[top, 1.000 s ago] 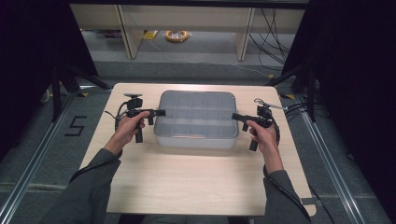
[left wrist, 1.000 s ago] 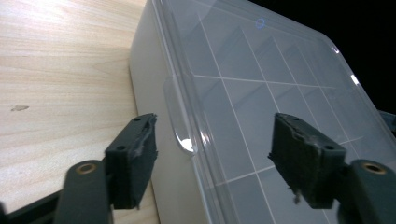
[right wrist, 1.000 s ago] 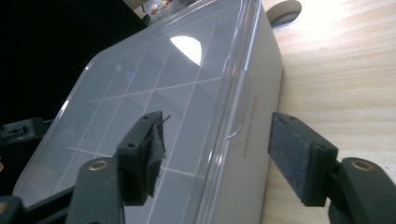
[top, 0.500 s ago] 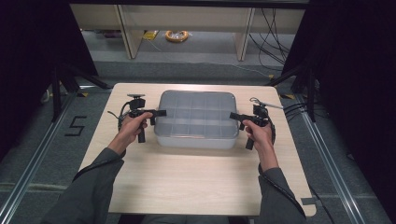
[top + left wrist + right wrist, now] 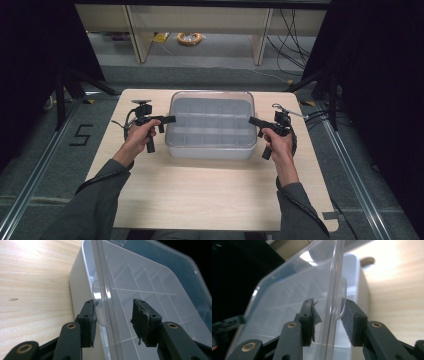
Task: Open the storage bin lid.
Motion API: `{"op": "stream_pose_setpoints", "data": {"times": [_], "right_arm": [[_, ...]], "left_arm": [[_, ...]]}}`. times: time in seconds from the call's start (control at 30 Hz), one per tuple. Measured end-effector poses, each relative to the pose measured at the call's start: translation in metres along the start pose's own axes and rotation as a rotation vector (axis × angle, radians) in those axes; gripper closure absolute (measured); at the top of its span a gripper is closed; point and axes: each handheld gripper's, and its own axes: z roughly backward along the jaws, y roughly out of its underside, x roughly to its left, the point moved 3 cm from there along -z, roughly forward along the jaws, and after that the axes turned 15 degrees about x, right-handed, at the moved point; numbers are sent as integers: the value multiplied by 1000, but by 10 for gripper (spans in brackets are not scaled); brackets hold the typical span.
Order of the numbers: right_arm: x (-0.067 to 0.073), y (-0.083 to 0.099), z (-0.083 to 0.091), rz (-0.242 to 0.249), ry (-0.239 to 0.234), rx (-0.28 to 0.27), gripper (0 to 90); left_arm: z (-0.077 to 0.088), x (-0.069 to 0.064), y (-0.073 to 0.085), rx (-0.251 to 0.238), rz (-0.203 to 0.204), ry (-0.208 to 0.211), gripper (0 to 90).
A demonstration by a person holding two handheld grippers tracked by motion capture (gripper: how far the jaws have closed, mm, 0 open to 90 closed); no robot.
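We see a clear compartment box (image 5: 210, 125) at the table (image 5: 200, 200) centre. At nine o'clock the left gripper (image 5: 170, 119) and at three o'clock the right gripper (image 5: 252, 120) both stand open, their jaws astride the lid (image 5: 140, 285) edge, not clamped.

Your forearms reach in from below, each hand gripping a hand-held gripper. Your left hand-held gripper (image 5: 170, 119) points right and your right hand-held gripper (image 5: 251, 120) points left, tips facing each other. Both have jaws spread apart
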Motion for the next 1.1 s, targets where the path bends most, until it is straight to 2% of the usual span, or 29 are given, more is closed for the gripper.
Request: {"op": "stream_pose_setpoints", "data": {"times": [0.03, 0.07, 0.1, 0.17, 0.23, 0.33, 0.37, 0.4, 0.43, 0.5, 0.53, 0.57, 0.6, 0.7, 0.73, 0.83, 0.87, 1.0, 1.03, 1.07, 1.1], "right_arm": [[2, -1, 2, 24, 7, -10, 645], [5, -1, 4, 18, 22, -10, 646], [5, -1, 5, 33, 28, -14, 650], [7, -2, 9, 22, 22, -18, 655], [7, -3, 12, 41, 21, -27, 656], [10, -2, 17, 6, 0, -23, 658], [11, -2, 18, 2, 10, -23, 657], [11, -2, 19, 10, 1, -21, 657], [12, -2, 21, 5, 2, -26, 657], [10, -1, 24, 33, 1, -35, 656], [12, -1, 25, 19, -6, -37, 656], [11, 0, 26, 37, 1, -40, 655], [14, 1, 27, 6, -14, -29, 654], [15, 4, 30, 37, -17, -37, 651], [17, 6, 33, 9, -20, -32, 650], [17, 10, 36, 51, -12, -38, 647], [19, 12, 37, 24, -19, -32, 647], [20, 19, 43, 38, -26, -36, 651], [21, 21, 44, 20, -41, -35, 653], [19, 22, 44, 45, -17, -43, 652], [19, 25, 45, 38, -19, -38, 651]], "left_arm": [[2, -1, 0, -10, 5, 10, 549], [4, -2, -1, -13, 7, 18, 559], [7, -3, -1, -17, -1, 21, 567], [11, -6, 0, -21, -10, 30, 581], [14, -8, -1, -22, -31, 48, 592], [19, -11, 0, -25, -26, 51, 603], [20, -12, 0, -27, -28, 51, 603], [22, -12, 1, -18, -43, 53, 603], [23, -14, 2, -28, -31, 66, 606], [27, -16, 5, -25, -49, 71, 610], [29, -17, 6, -24, -56, 72, 610], [31, -18, 8, -26, -58, 74, 610], [33, -18, 10, -25, -62, 72, 610], [39, -22, 14, -38, -68, 84, 612], [40, -23, 15, -39, -72, 83, 614], [45, -26, 20, -43, -80, 86, 616], [46, -26, 22, -43, -85, 86, 616], [49, -27, 31, -37, -94, 95, 613], [49, -27, 33, -36, -93, 101, 614], [49, -28, 35, -38, -92, 99, 614], [50, -27, 37, -38, -100, 99, 613]]}}
